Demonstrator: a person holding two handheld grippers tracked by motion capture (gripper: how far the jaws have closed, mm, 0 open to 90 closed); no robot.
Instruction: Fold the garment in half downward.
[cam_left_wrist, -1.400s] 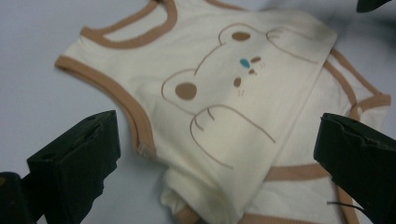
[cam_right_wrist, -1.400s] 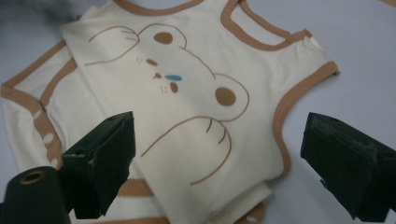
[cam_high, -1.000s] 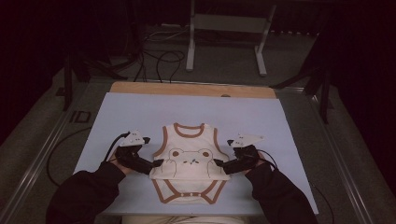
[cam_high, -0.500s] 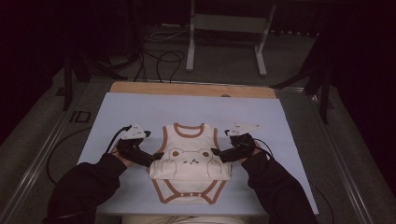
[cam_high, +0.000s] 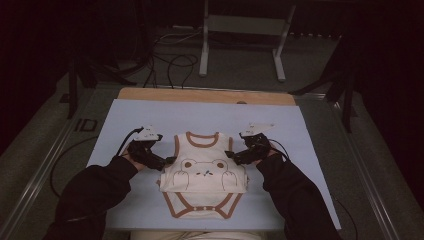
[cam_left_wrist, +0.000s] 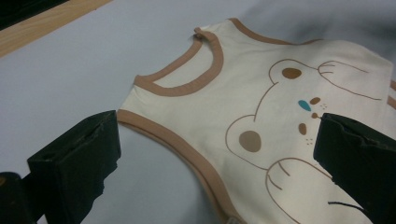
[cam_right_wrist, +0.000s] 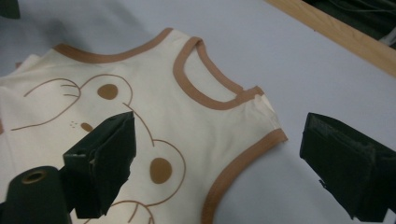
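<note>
Bodysuit (cam_high: 204, 172) flat on the table (cam_high: 310, 150), left gripper (cam_high: 169, 161) at its left edge, right gripper (cam_high: 231, 155) at its right

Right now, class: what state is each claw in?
Left claw: open, jaws astride the bodysuit's armhole edge.
Right claw: open, likewise, holding nothing.

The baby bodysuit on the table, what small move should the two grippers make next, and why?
Probably shut both on the armhole edges. The left gripper and right gripper are open, each straddling a brown-trimmed armhole of the bodysuit, which lies flat on the blue mat.
</note>
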